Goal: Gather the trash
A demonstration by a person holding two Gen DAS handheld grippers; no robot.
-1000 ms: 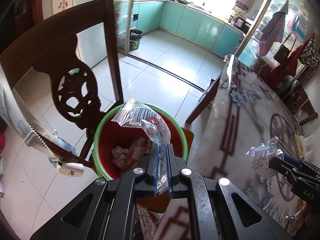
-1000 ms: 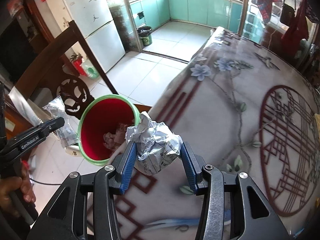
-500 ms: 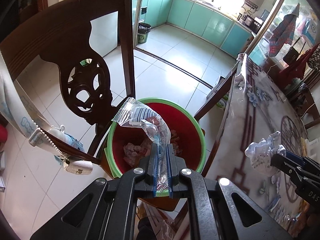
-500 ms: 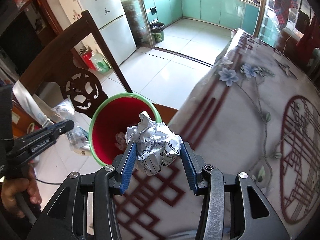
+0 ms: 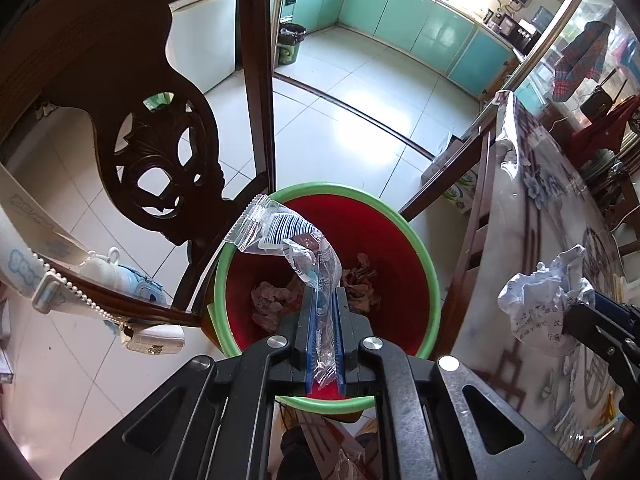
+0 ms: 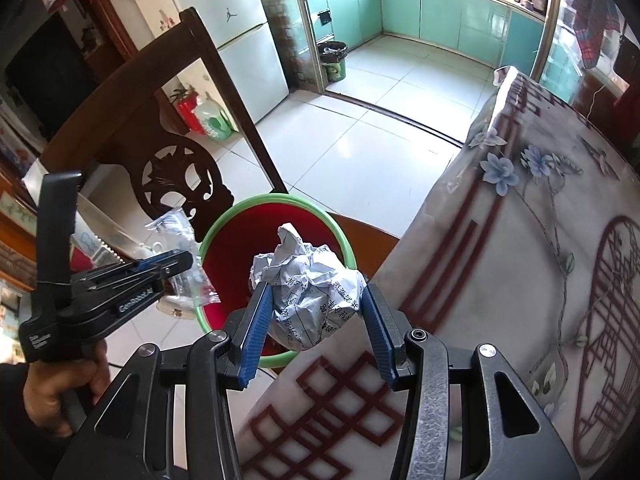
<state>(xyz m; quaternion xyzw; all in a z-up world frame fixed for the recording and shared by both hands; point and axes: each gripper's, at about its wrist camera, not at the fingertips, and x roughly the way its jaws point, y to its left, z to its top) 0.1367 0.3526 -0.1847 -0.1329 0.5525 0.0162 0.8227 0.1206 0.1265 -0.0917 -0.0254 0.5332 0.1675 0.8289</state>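
My left gripper [image 5: 323, 300] is shut on a clear plastic wrapper [image 5: 288, 240] with a barcode and holds it right above the red bucket [image 5: 384, 248] with a green rim, which has crumpled trash in its bottom. My right gripper [image 6: 316, 304] is shut on a crumpled paper ball [image 6: 312, 284], held over the table edge next to the bucket [image 6: 236, 232]. The paper ball [image 5: 540, 300] also shows at the right of the left wrist view. The left gripper [image 6: 176, 262] with the wrapper [image 6: 180, 248] shows in the right wrist view, at the bucket's left rim.
A dark carved wooden chair [image 5: 160, 152] stands close behind the bucket on the left. The table [image 6: 520, 240] with a flower-patterned cover fills the right. A white tiled floor [image 5: 360, 92] leads to a kitchen with a small bin [image 6: 332, 60].
Both grippers have moved toward the bucket. The left one with the wrapper now hangs over its opening, and the right one with the paper ball has come to the table edge by the rim.
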